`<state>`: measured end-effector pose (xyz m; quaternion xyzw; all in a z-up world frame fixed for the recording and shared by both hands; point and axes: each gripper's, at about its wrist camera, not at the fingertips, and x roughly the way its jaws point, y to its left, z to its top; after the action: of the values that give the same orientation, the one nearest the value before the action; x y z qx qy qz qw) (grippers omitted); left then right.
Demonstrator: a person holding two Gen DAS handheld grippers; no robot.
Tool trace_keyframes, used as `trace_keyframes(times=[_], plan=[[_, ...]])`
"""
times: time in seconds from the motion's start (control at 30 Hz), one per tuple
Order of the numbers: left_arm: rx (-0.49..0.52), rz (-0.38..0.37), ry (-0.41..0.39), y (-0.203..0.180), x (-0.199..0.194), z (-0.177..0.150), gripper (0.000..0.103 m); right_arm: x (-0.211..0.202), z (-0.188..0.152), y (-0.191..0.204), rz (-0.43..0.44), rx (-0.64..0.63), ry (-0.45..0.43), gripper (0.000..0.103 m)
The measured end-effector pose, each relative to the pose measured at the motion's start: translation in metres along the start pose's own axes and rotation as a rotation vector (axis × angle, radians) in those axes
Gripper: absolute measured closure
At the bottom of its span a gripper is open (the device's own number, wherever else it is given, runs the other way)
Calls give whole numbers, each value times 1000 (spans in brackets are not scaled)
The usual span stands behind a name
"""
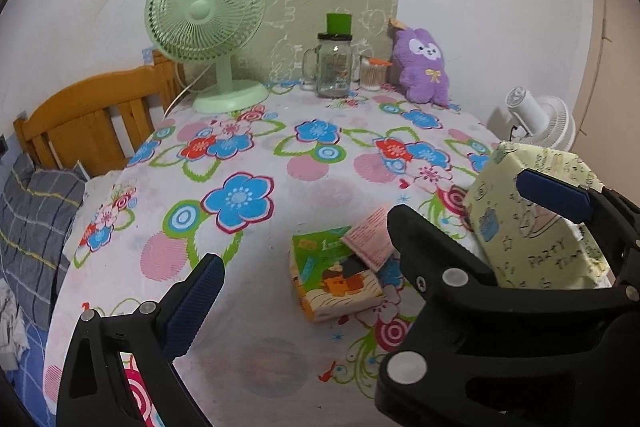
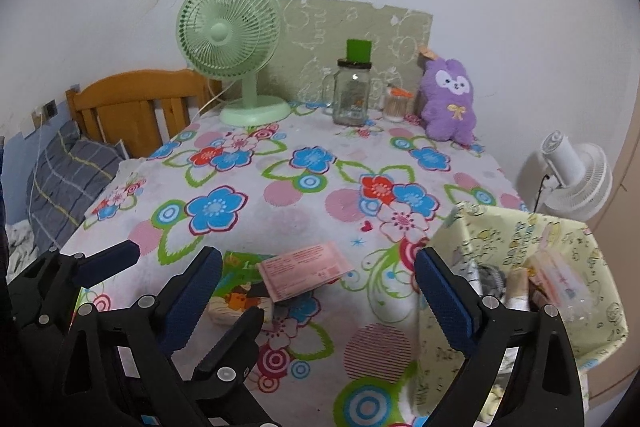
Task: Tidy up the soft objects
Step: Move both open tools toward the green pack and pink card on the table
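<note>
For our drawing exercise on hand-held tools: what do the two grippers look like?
Both match: the left gripper and right gripper have angular matte black plastic arms joined by round silver pivot pins. Each of the jaws carries a long, dark blue pad with a fine ribbed texture. No cables, markings or sleeves show.

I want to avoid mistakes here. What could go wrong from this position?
The pink pack only leans on the green pack, so lifting one may drop the other. The bag looks soft and sits at the table's right edge; pushing packs in could tip it off. The open right gripper is beside the left gripper; they may collide.
</note>
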<state>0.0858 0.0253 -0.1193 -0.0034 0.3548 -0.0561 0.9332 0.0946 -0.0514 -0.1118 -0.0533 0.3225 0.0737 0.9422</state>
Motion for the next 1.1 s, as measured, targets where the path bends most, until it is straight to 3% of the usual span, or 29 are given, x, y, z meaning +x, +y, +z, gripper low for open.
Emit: trace_keyframes(times=[0.23,0.67,0.77,0.83,1.1], plan=[[-16,48,55,5,20,-5,2,29,-5,1,36,7,80,15],[-68,-20,131,2,57,-8,4,65,-14,-13,53,69,167,20],[-75,-44,148,2,64,-10,17,71,-15,-14,51,75,181,20],[-84,-67,170,3,69,-11,32,74,-16,-15,51,76,191,20],[-61,-40,176,7,65,-10,48,77,-15,-9,82,66,199,19]])
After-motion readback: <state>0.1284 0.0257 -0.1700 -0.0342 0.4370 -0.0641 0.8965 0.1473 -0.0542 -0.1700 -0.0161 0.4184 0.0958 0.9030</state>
